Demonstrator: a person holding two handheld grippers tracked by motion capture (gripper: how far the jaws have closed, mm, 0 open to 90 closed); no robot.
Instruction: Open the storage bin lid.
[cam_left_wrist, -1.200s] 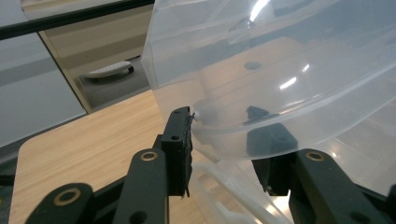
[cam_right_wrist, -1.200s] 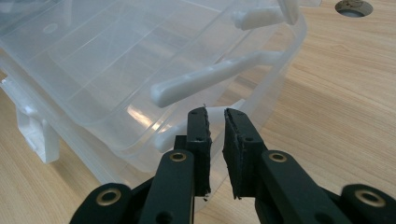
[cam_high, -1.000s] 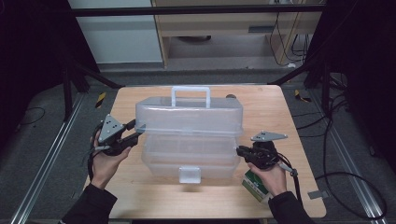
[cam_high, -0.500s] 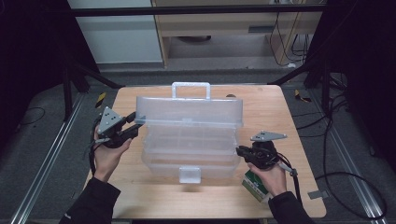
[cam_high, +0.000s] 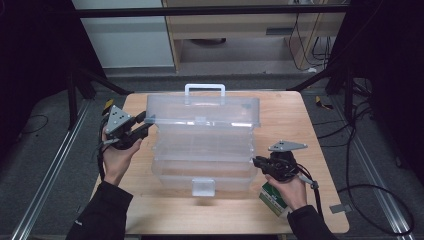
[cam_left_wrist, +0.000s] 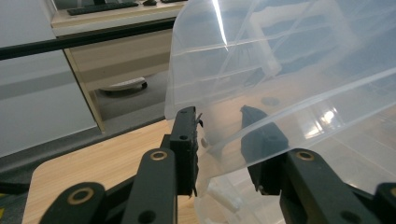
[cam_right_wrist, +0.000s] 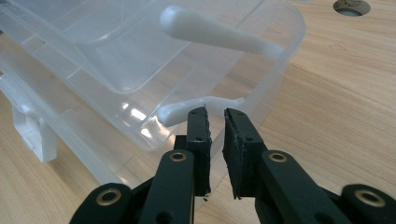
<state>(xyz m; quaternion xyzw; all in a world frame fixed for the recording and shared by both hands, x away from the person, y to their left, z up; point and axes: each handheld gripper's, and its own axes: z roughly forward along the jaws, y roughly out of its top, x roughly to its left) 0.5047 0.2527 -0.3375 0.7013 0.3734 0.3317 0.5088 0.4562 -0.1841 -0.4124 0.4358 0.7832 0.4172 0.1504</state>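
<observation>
While the clear plastic toolbox (cam_high: 202, 145) sits mid-table with its lid (cam_high: 202, 111) swung up and tilted toward the far side, I've got my left gripper (cam_high: 141, 127) at the lid's near-left corner and my right gripper (cam_high: 256, 163) low at the box's right end. In the left gripper view the jaws straddle the lid's edge (cam_left_wrist: 219, 140), one outside, one behind the clear wall; they've just been closing in on it, but I still see a gap on the left pad side, so not clamped yet, call it open around the edge. In the right gripper view the jaws are nearly together with a thin gap, tips right at the rim of the base (cam_right_wrist: 261, 93) by the white swing arm (cam_right_wrist: 196, 109); I can't tell if they pinch the rim or just rest against it. Risks: the lid plastic is slick and thin, so if my left pads close only on the very corner it could pop out and the lid drops shut. If the right isn't really holding the base, pushing the lid further back may drag or tip the whole box on the wooden table (cam_high: 310, 125). The green card (cam_high: 272, 197) under my right hand (cam_high: 290, 187) could also slide.
</observation>
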